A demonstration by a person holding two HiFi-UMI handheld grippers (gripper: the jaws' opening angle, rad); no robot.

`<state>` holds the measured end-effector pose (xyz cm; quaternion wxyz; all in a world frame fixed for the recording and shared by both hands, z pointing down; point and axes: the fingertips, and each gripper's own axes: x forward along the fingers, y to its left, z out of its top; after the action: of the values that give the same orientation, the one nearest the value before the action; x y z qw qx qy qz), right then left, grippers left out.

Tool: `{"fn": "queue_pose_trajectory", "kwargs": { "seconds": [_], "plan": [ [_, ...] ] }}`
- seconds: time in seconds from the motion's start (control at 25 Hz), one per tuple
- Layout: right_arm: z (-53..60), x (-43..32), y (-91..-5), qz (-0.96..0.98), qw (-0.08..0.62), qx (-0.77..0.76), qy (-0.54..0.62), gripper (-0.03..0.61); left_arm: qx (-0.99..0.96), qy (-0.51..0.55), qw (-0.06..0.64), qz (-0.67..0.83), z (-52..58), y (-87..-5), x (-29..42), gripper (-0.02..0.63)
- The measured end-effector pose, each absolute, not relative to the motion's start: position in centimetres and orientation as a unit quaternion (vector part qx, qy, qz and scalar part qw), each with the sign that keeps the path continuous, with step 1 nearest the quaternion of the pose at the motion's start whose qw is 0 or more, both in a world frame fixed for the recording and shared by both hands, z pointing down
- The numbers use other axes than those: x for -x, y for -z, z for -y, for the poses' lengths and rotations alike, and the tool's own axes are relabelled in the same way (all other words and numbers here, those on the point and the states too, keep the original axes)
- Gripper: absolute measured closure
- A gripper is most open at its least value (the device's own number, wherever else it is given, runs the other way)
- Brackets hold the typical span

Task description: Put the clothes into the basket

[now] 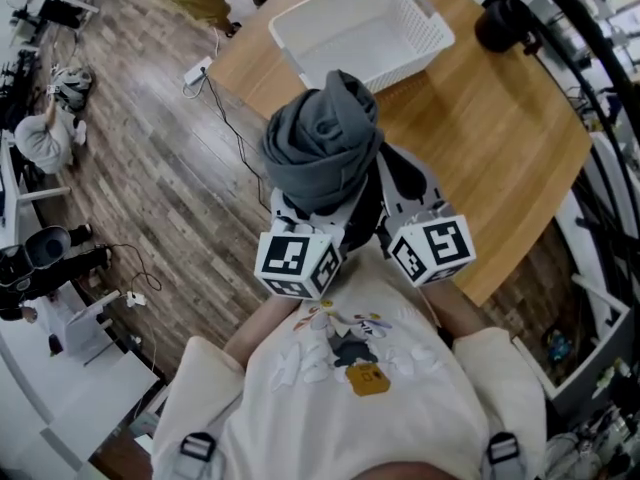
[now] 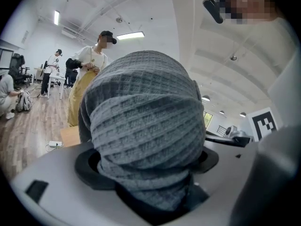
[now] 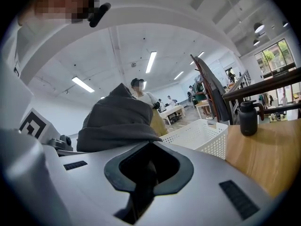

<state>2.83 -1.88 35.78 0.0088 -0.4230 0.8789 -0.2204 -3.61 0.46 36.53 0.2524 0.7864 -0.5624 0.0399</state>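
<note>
Grey waffle-knit garment (image 1: 322, 138): bunched into a tall bundle and held up in the air in front of the person, short of the basket and not yet over it.
Left tool (image 1: 308, 206): jaws spread wide but clamped on the bundle; its own view is filled with ribbed cloth welling out from between them.
Right tool (image 1: 405, 183): just beside the left one, under the bundle's right side. I cannot tell whether its jaws bite cloth — its view shows only a dark slot, with the garment off to the left.
White perforated plastic basket (image 1: 352, 26): empty, on the far part of the round wooden bench (image 1: 500, 128), well apart from the bundle.
Black flask (image 1: 500, 23): on the bench, just right of the basket.
Step in hand: carrying the bundle to the basket, by my reading.
Doing it well: move both tools together and level, bring the bundle over the basket's middle, and lower it below the rim before letting go — loose folds could catch the near wall or drape outside. Steer clear of the flask.
</note>
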Motion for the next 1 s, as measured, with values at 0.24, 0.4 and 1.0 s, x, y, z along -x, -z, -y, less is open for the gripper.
{"fn": "queue_pose_trajectory", "kwargs": {
  "seconds": [0.24, 0.4, 1.0],
  "plan": [
    [2.6, -3.6, -35.2, -0.886, 0.018, 0.409, 0.219, 0.546, -0.783, -0.041, 0.241, 0.572, 0.1, -35.9, 2.8, 0.199],
    [2.8, -3.6, -34.7, -0.887, 0.025, 0.406, 0.219, 0.546, -0.78, -0.04, 0.239, 0.577, 0.3, -35.4, 2.8, 0.199],
    [4.5, -4.1, -33.4, -0.888, 0.027, 0.41, 0.204, 0.546, -0.785, -0.02, 0.238, 0.572, 2.3, -34.2, 2.6, 0.199]
  ]
}}
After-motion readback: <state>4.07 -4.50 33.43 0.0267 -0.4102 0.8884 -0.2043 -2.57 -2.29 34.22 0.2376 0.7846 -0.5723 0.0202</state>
